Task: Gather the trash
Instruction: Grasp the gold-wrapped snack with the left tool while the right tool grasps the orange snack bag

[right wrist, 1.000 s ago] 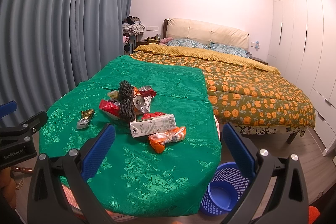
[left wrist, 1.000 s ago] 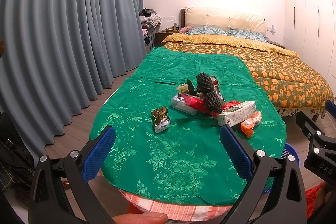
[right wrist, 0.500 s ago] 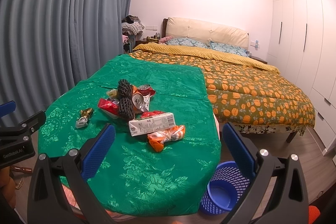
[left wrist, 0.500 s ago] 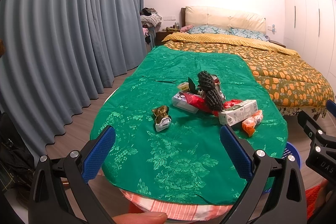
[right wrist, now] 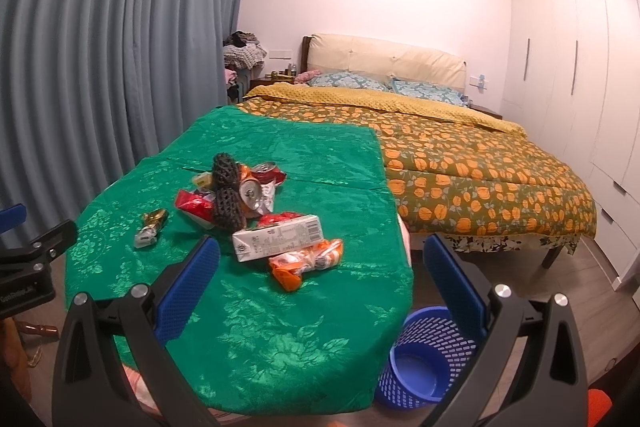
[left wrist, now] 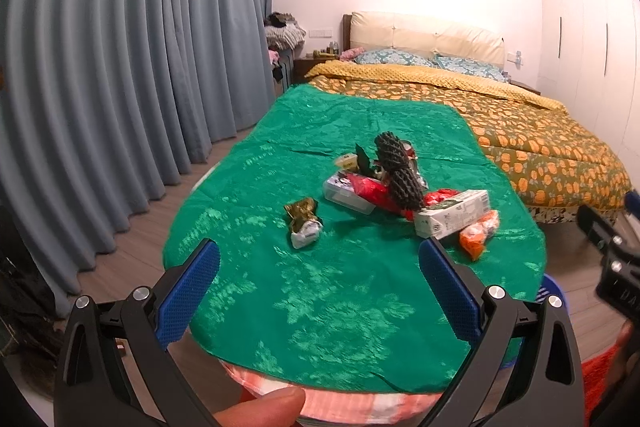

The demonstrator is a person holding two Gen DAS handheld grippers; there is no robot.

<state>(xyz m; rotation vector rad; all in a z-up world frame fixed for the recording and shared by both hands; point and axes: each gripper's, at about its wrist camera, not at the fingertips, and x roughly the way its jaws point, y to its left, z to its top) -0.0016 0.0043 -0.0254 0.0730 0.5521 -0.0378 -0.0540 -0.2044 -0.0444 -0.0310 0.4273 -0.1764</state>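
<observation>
A bed (right wrist: 480, 163) with an orange-patterned quilt fills the far right of the room, and grey curtains (left wrist: 120, 87) hang along the left. Nearer stands a table under a green tablecloth (left wrist: 340, 287), its far end meeting the bed. On the floor at the table's near right corner sits a blue basket (right wrist: 424, 367), seen from above with its mouth open. The left gripper (left wrist: 320, 287) is held level in front of the table's near edge, pointing along the cloth, its blue-padded fingers (left wrist: 188, 291) spread wide with nothing between them; a thumb (left wrist: 260, 407) shows below it. The right gripper (right wrist: 320, 283) is held a little further right, over the table's near right part and the basket, fingers (right wrist: 456, 283) likewise spread wide and empty. The trash lies in a heap mid-table: a dark netted bundle (right wrist: 226, 191) rising highest, a white carton (right wrist: 278, 237) lying flat at the near right of the heap, a clear plastic box (left wrist: 346, 193), a red wrapper (right wrist: 194, 205), a crushed can (right wrist: 252, 193), and an orange wrapper (right wrist: 308, 261) touching the carton's near side. A gold wrapper (left wrist: 302, 221) lies apart, to the left of the heap.
</observation>
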